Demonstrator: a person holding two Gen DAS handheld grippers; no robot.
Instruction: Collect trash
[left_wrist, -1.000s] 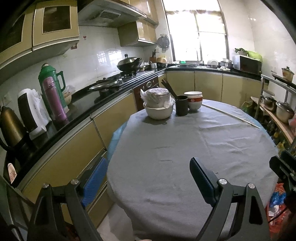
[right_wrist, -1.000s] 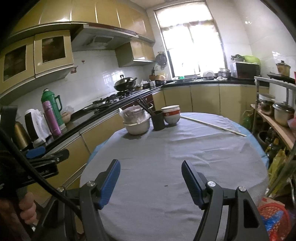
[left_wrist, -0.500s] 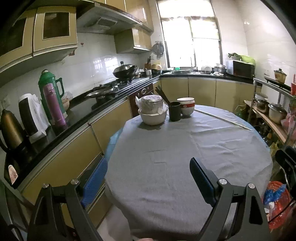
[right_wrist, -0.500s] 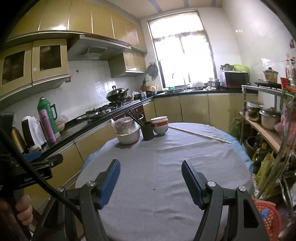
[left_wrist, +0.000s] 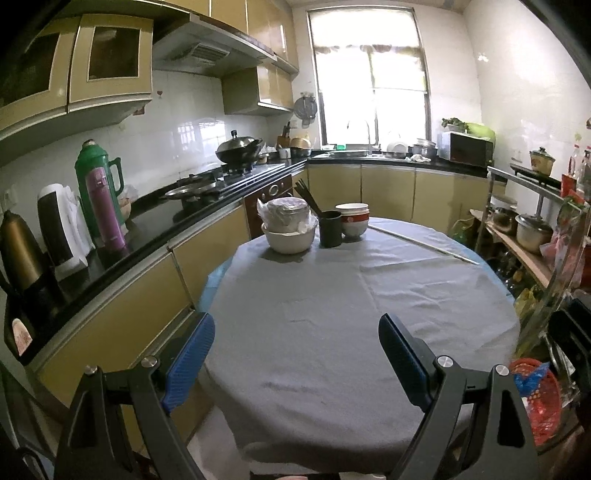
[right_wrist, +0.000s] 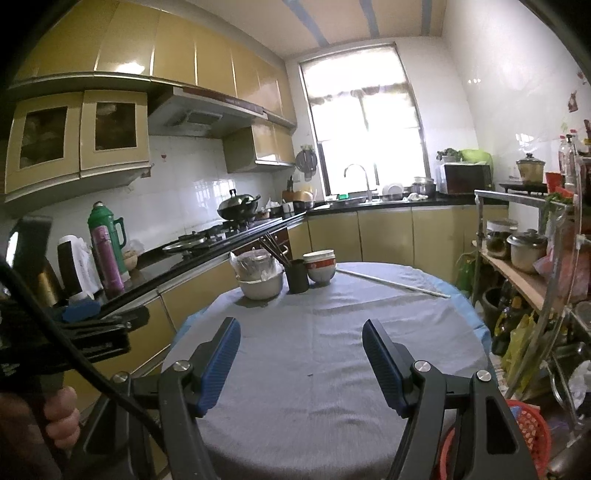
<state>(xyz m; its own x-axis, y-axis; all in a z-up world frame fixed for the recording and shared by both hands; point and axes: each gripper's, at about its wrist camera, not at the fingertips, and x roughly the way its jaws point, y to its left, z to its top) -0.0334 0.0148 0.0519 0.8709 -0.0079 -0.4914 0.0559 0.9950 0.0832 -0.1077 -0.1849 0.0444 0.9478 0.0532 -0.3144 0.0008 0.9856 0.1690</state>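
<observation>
My left gripper (left_wrist: 295, 354) is open and empty above the near edge of a round table with a grey cloth (left_wrist: 332, 302). My right gripper (right_wrist: 301, 354) is open and empty over the same table (right_wrist: 314, 350). A red mesh basket with blue and red trash in it (left_wrist: 532, 398) stands on the floor at the table's right; it also shows in the right wrist view (right_wrist: 532, 432). No loose trash shows on the cloth. The left gripper's body shows at the left of the right wrist view (right_wrist: 81, 332).
At the table's far side stand a white bowl with a bagged pot (left_wrist: 290, 225), a black chopstick cup (left_wrist: 330, 229), stacked bowls (left_wrist: 354, 219) and a thin white rod (left_wrist: 424, 244). Black counter with flasks (left_wrist: 99, 192) on the left. Metal rack with pots (left_wrist: 532, 229) on the right.
Both grippers have pulled back from the table and tilted upward, so the table looks farther and more ceiling shows. Both stay open and empty.
</observation>
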